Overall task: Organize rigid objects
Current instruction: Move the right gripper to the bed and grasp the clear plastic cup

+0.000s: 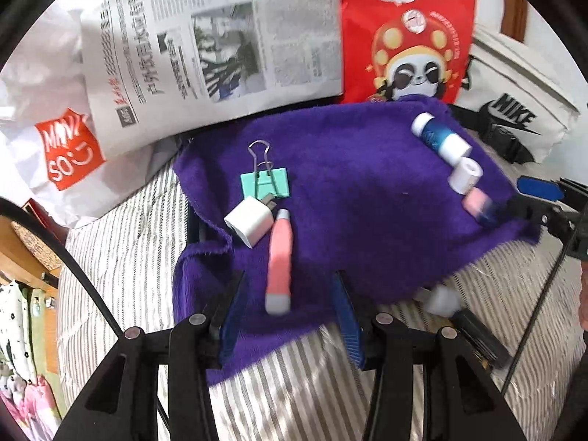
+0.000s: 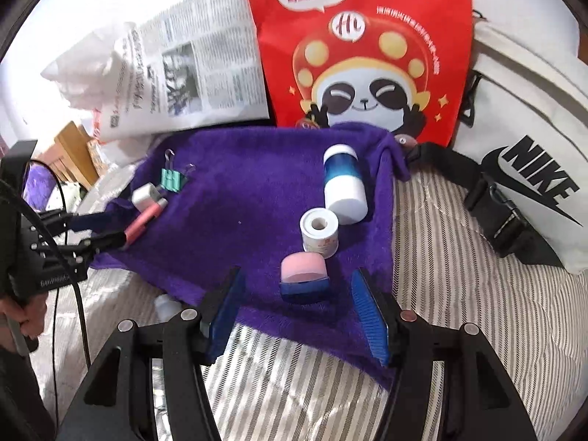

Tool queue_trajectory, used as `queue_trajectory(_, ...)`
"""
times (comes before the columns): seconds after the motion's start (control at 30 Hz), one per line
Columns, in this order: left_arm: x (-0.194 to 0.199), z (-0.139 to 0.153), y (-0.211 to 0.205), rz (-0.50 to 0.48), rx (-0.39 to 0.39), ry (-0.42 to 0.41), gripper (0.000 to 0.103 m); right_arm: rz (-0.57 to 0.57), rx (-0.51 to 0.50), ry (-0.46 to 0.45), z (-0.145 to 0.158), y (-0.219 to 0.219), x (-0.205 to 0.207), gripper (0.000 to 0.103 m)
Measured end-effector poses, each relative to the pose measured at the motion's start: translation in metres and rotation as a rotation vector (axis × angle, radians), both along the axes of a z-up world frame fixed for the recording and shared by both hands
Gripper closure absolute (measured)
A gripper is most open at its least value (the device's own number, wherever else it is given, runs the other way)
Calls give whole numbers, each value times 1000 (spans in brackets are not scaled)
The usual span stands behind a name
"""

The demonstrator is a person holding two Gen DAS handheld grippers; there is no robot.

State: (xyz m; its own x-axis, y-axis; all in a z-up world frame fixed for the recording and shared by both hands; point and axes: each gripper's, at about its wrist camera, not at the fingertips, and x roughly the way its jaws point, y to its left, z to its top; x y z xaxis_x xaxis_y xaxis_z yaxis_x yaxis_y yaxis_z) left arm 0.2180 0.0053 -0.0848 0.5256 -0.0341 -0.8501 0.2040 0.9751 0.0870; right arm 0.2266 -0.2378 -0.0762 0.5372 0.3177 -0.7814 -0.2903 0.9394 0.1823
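A purple towel [image 1: 349, 198] lies on the bed and carries the small objects. My left gripper [image 1: 288, 316] is open; the grey-capped end of a pink tube [image 1: 279, 261] lies between its blue pads with a gap on each side. A white charger plug [image 1: 248, 224] and a teal binder clip [image 1: 266, 182] sit beside the tube. My right gripper [image 2: 297, 312] is open, and a pink-and-blue jar [image 2: 303, 275] rests on the towel [image 2: 239, 213] just ahead, untouched. Beyond the jar stand a white tape roll [image 2: 319, 233] and a blue-and-white bottle [image 2: 343, 183].
A newspaper [image 1: 205, 44], a red panda bag [image 2: 364, 47], a white Nike bag [image 2: 529, 169] and a white shopping bag [image 1: 47, 117] ring the towel's far side. Striped bedding [image 2: 441, 294] lies around it. A small white object [image 1: 443, 299] sits at the towel's near edge.
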Motion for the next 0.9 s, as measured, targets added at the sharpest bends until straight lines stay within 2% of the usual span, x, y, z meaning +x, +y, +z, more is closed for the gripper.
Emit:
queue_trajectory(0.17, -28, 9, -14, -36, -5, -28, 55, 45, 46, -28, 11, -3, -41, 43)
queue_trajectory(0.27, -39, 5, -14, -2, -1, -29, 55, 81, 75, -2, 4, 0, -68, 43)
queue_trajectory(0.43, -51, -7, 1, 61, -79, 3, 55, 170, -2, 1, -15, 17, -110, 43)
queue_trajectory(0.53, -63, -9, 4, 60, -114, 14, 55, 207, -3, 24, -29, 28, -122, 44)
queue_trajectory(0.73, -82, -13, 6, 47, -118, 22, 55, 224, 6, 25, -36, 41, -121, 53)
queue_trajectory(0.77, -84, -14, 9, 54, -123, 24, 55, 226, 1, 27, -37, 43, -121, 58)
queue_trajectory(0.8, -85, -15, 12, 61, -129, 28, 55, 228, -11, 35, -40, 46, -119, 70)
queue_trajectory(0.9, -87, -19, 18, 77, -149, 38, 55, 245, -24, 37, -44, 52, -116, 76)
